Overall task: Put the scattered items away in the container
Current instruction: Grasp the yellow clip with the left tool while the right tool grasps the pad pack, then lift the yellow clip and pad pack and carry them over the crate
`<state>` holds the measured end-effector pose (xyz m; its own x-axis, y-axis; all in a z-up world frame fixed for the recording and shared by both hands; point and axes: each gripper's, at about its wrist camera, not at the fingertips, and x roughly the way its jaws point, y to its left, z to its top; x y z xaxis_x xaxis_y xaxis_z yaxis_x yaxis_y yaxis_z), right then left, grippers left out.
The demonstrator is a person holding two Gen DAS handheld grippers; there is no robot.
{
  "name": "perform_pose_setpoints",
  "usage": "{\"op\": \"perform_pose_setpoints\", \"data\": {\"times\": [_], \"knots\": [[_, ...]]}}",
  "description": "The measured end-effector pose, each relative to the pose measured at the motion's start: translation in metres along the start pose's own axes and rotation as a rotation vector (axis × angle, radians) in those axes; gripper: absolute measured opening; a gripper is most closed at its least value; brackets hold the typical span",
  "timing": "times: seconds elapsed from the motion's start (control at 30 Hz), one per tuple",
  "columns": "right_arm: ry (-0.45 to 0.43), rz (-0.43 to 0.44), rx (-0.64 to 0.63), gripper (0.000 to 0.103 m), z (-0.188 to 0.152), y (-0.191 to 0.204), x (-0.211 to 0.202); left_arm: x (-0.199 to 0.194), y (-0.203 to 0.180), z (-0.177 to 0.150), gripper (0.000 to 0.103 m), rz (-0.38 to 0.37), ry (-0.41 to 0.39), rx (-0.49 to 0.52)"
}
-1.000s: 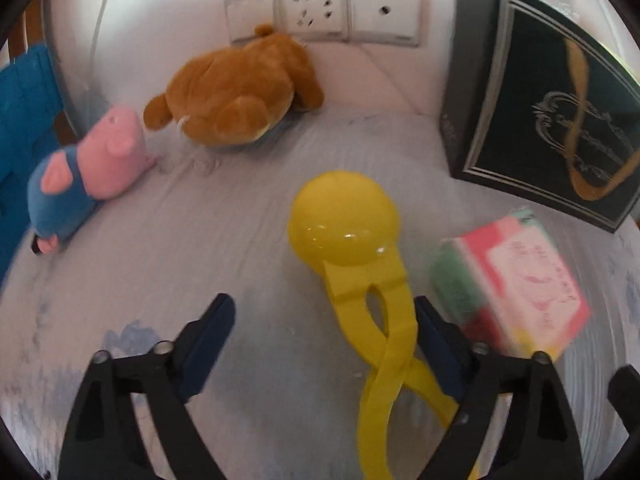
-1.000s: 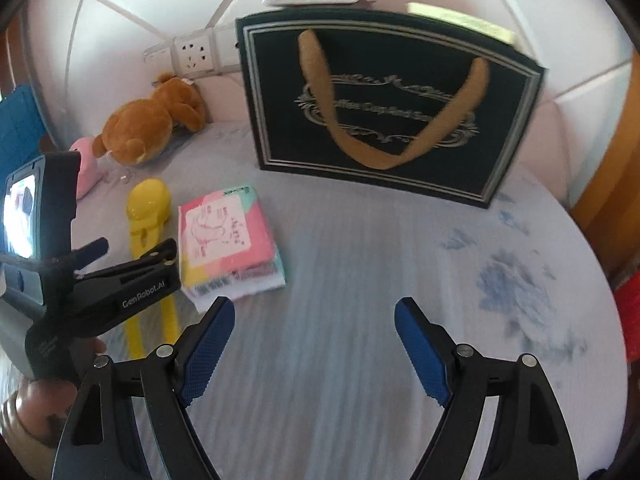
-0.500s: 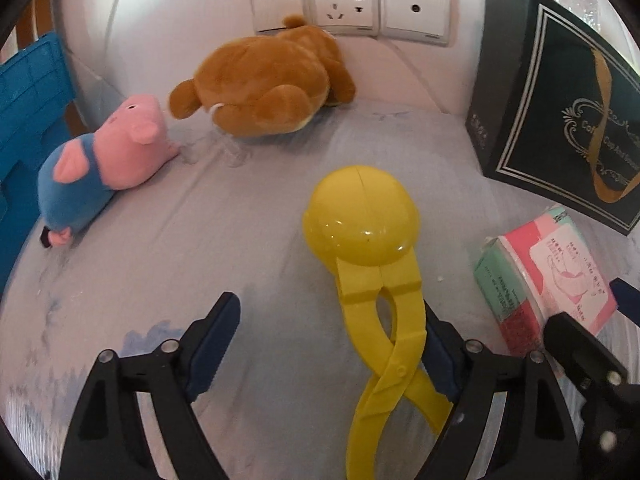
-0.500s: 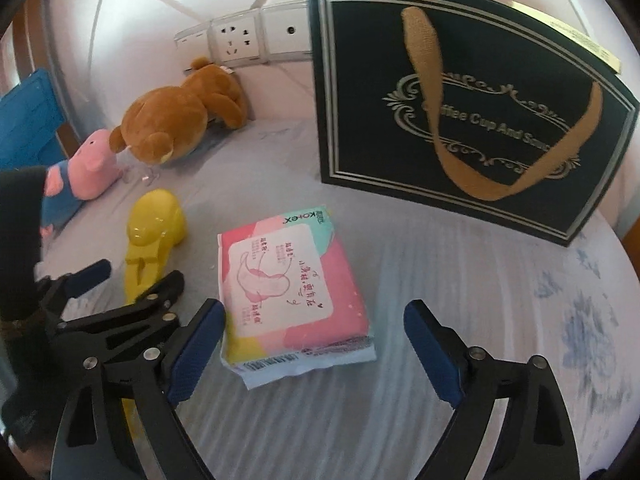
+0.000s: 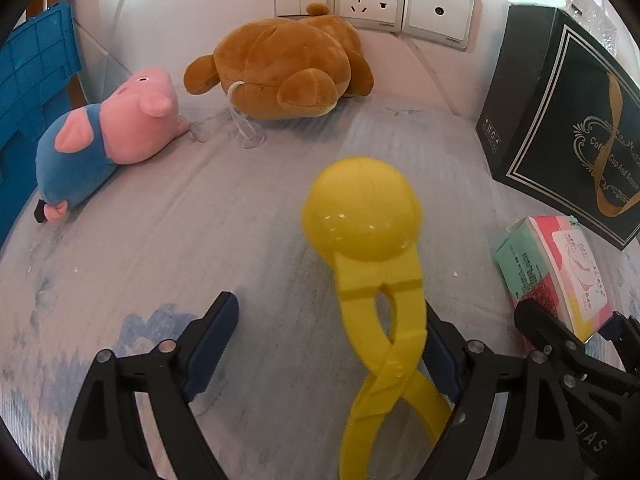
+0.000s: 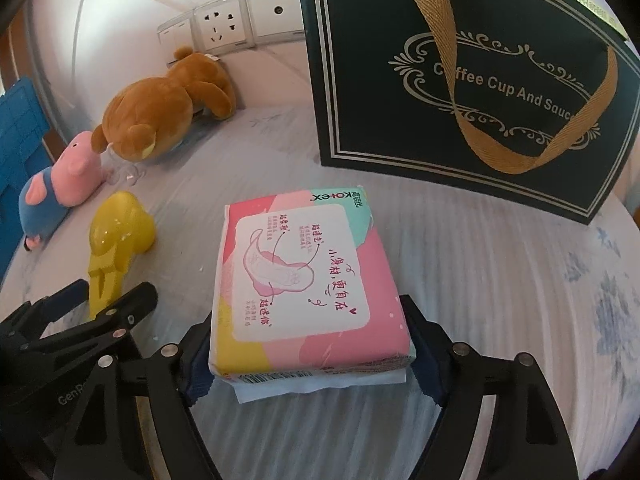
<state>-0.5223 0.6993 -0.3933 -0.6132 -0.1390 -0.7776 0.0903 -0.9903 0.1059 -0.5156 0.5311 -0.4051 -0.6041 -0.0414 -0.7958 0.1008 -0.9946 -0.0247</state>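
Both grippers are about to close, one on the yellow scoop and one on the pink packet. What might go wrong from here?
1. The right gripper straddles only the near end of the soft pad packet; it may sag or slip when lifted.
2. The yellow snowball maker lies off-centre in the left gripper, against one jaw, so closing may push it sideways.
3. The grippers sit close together, so lifting both at once risks a collision.

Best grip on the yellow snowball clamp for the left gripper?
Take the yellow snowball clamp at its flat neck just below the ball, coming from the handle end. The ball looks too wide and round for the left gripper; the crossed handles splay apart, the neck stays narrow.
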Motion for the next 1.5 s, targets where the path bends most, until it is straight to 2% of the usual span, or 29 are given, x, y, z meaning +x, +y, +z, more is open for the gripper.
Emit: {"op": "perform_pose_setpoints", "data": {"times": [0.1, 0.13, 0.2, 0.27, 0.4, 0.67, 0.87, 1.1, 1.5], "knots": [[-0.002, 0.016, 0.008, 0.082, 0.0, -0.002, 0.0, 0.0, -0.001, 0.0, 0.084, -0.001, -0.001, 0.004], [-0.001, -0.002, 0.003, 0.077, 0.0, -0.001, -0.001, -0.001, -0.001, 0.0, 0.082, -0.006, -0.003, 0.008], [0.013, -0.064, -0.026, 0.072, -0.008, 0.004, -0.007, -0.004, -0.005, -0.001, 0.055, -0.019, -0.016, 0.029], [0.031, -0.068, -0.035, 0.071, -0.023, 0.004, -0.022, -0.013, -0.009, -0.009, 0.042, -0.032, -0.021, 0.053], [0.051, -0.088, -0.037, 0.07, -0.053, 0.004, -0.052, -0.035, -0.006, -0.035, 0.031, -0.06, -0.007, 0.07], [0.044, -0.049, -0.05, 0.07, -0.097, 0.023, -0.109, -0.081, 0.024, -0.087, 0.029, -0.051, 0.04, 0.063], [0.044, -0.016, -0.057, 0.07, -0.11, 0.05, -0.128, -0.119, 0.042, -0.107, 0.029, 0.01, 0.015, 0.05], [-0.012, 0.005, -0.103, 0.07, -0.093, 0.093, -0.165, -0.169, 0.073, -0.1, 0.029, 0.031, -0.028, 0.026], [-0.148, -0.006, -0.148, 0.07, -0.064, 0.185, -0.26, -0.269, 0.147, -0.077, 0.029, 0.041, -0.147, 0.023]]}}
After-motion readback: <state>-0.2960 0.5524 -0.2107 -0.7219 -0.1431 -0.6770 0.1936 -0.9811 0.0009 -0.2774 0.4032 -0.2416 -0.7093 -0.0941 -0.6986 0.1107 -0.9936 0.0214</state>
